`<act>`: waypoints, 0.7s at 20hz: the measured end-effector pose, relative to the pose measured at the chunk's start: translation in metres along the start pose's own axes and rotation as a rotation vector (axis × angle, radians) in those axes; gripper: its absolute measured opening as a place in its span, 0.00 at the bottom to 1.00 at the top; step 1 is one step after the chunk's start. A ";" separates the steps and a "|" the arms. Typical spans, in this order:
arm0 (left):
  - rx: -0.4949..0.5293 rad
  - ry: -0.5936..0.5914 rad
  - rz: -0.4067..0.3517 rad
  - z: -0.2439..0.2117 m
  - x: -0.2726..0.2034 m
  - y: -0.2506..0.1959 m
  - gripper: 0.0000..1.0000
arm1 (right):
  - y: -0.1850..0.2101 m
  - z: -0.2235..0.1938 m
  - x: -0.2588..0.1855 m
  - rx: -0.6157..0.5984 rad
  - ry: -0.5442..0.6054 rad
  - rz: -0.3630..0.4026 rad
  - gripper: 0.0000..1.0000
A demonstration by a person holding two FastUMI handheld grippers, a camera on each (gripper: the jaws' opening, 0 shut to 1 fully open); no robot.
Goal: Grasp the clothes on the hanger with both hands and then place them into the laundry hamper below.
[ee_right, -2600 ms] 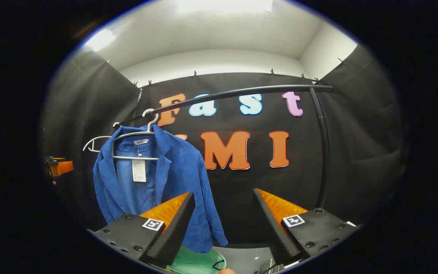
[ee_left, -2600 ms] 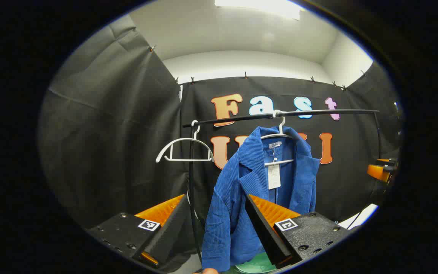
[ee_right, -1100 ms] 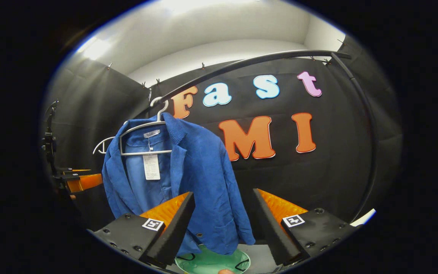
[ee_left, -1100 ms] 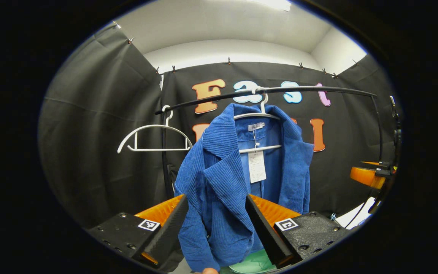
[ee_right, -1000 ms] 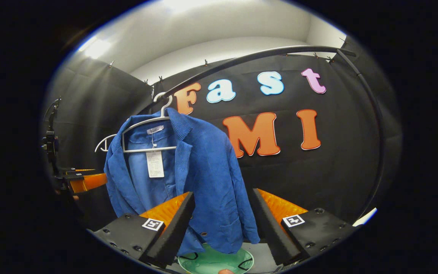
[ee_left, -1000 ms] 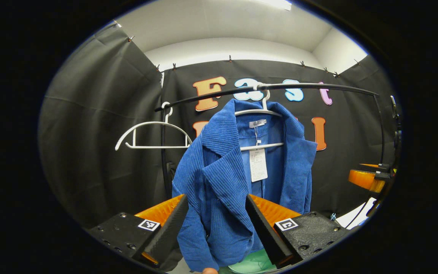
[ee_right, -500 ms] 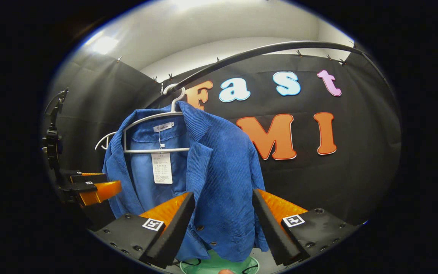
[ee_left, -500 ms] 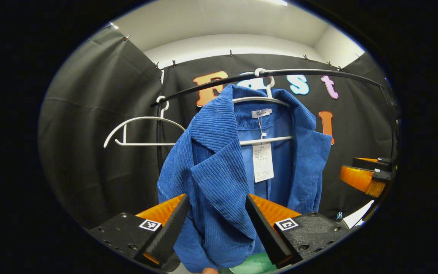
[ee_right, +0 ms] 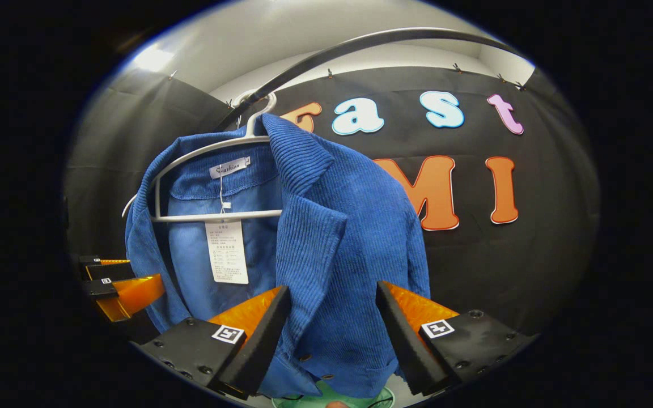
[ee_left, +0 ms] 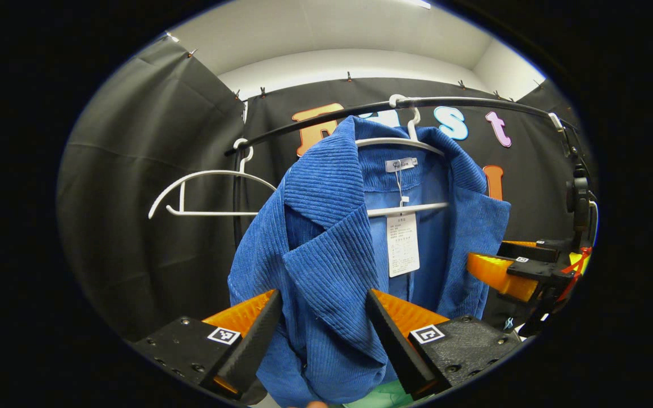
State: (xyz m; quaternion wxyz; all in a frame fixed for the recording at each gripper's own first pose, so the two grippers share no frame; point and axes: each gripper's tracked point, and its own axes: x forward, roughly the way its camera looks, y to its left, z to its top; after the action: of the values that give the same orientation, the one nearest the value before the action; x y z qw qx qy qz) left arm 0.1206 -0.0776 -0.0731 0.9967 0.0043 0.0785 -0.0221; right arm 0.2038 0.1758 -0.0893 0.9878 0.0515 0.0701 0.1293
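Both my tongs, left [ee_left: 321, 334] and right [ee_right: 332, 334], are wide open right at the blue jacket [ee_left: 326, 249] hanging on its white hanger [ee_left: 403, 144], so I'd pinch one lapel each before lifting it toward the green hamper [ee_right: 332, 396] below.

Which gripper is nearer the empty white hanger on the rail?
Left. The left gripper faces the blue jacket's lapel on the side beside the empty white hanger; the right gripper is at the jacket's opposite front panel, farther along the rail.
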 end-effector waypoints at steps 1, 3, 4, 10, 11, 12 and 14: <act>0.000 0.002 0.002 0.000 0.003 0.001 0.93 | 0.003 0.002 0.006 0.007 -0.010 0.009 0.90; -0.006 0.003 0.004 0.001 0.006 0.002 0.93 | 0.003 0.006 0.015 0.016 -0.030 0.016 0.90; -0.008 0.005 0.007 0.001 0.008 0.001 0.93 | 0.003 0.006 0.018 0.021 -0.032 0.016 0.90; -0.006 0.012 0.026 -0.005 0.029 0.004 0.78 | 0.013 0.001 0.037 0.062 -0.014 0.070 0.98; -0.011 0.008 0.020 -0.004 0.031 0.004 0.70 | 0.014 0.000 0.040 0.064 -0.011 0.079 0.85; -0.014 0.007 0.012 -0.005 0.032 0.003 0.65 | 0.016 -0.002 0.040 0.069 -0.009 0.089 0.72; -0.025 0.004 0.023 -0.005 0.035 0.008 0.27 | 0.017 -0.003 0.041 0.088 0.005 0.110 0.46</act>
State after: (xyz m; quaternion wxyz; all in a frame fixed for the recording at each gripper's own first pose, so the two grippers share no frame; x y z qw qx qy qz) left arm 0.1542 -0.0715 -0.0836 0.9966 -0.0074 0.0809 -0.0098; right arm 0.2386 0.2030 -0.0957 0.9758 0.0982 0.0752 0.1804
